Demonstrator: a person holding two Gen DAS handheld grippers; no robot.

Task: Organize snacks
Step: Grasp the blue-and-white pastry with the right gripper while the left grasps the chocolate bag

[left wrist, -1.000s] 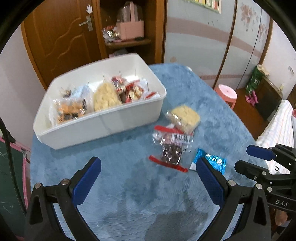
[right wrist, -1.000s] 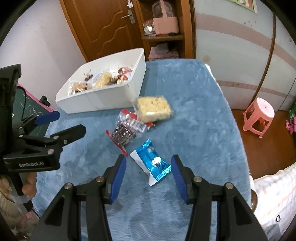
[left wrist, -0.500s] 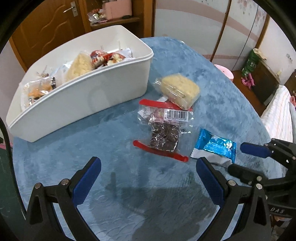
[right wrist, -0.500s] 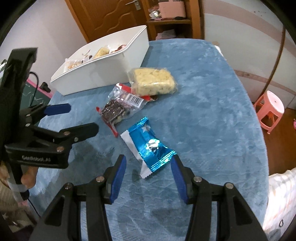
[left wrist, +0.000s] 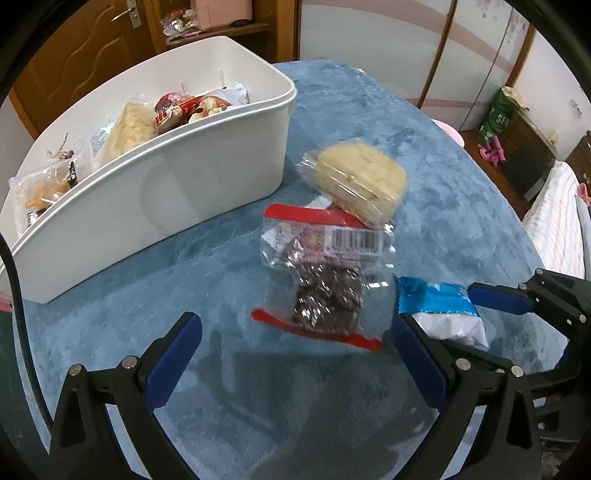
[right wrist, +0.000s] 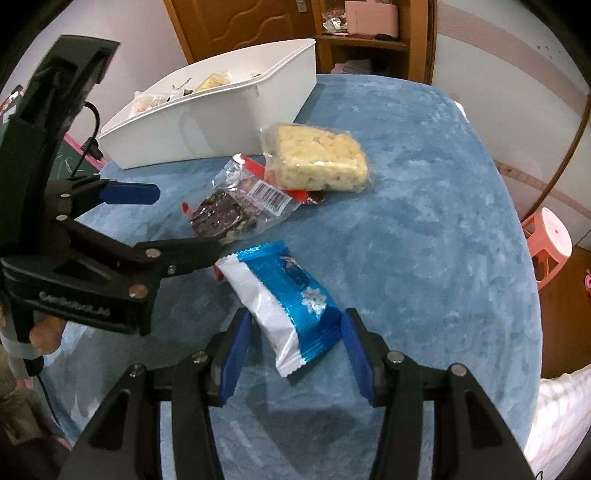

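Note:
Three snacks lie on the blue cloth. A blue and white foil packet (right wrist: 286,295) sits between the open fingers of my right gripper (right wrist: 293,336), its near end inside the jaws; it also shows in the left wrist view (left wrist: 439,310). A clear bag of dark pieces with red strips (left wrist: 327,280) lies just ahead of my open, empty left gripper (left wrist: 295,350), and shows in the right wrist view (right wrist: 236,210). A wrapped yellow puffed cake (left wrist: 360,181) rests on that bag's far end. A white bin (left wrist: 177,162) holds several snacks.
The round table's blue cloth (right wrist: 443,240) drops off at the right edge. A pink stool (right wrist: 550,243) stands on the floor beyond it. A wooden door and a shelf with a pink box (left wrist: 225,14) stand behind the bin. A bed (left wrist: 557,221) is at far right.
Both grippers have moved forward and down toward the snacks. The blue packet now lies between the right fingers. The dark bag sits closer to the left gripper.

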